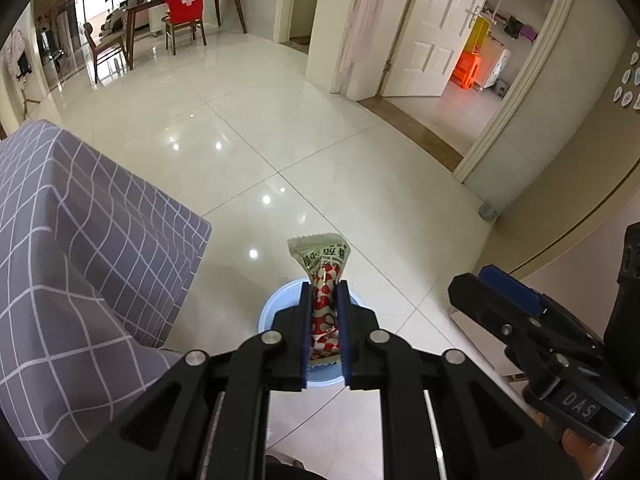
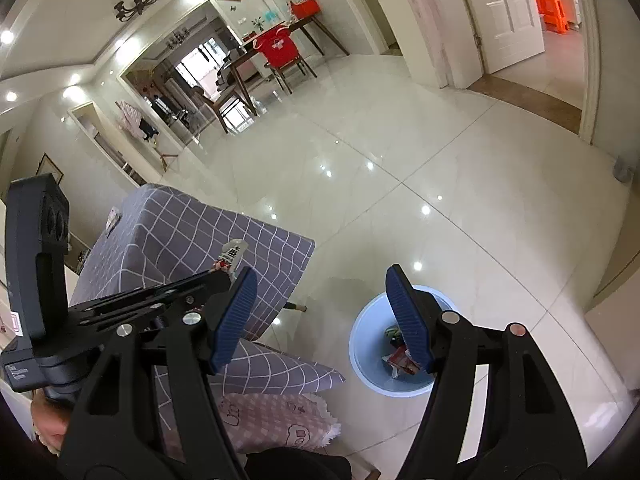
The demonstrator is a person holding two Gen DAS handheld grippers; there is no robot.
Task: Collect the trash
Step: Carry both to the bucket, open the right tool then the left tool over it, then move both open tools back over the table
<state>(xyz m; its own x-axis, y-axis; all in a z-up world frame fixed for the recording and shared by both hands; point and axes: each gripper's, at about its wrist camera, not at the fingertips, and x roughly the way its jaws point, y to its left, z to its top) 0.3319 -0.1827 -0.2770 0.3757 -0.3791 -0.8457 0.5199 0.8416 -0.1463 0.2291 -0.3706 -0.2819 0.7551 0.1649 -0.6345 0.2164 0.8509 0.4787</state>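
My left gripper [image 1: 325, 286] is shut on a red-and-white snack wrapper [image 1: 323, 276] with a pale green printed end. It holds the wrapper above a light blue trash bin [image 1: 269, 312] on the floor. In the right wrist view the bin [image 2: 362, 344] stands on the tiles with several wrappers [image 2: 402, 360] inside. My right gripper [image 2: 322, 314] is open and empty above the bin's left side. The left gripper [image 2: 192, 284] with the wrapper's tip [image 2: 232, 256] shows at the left of that view.
A table under a grey grid cloth [image 1: 80, 240] stands at the left, also in the right wrist view [image 2: 208, 236]. A pink checked cushion [image 2: 272, 420] lies below it. A dining table with a red-covered chair [image 1: 186, 8] stands far off. An open white door [image 1: 432, 32] is at the right.
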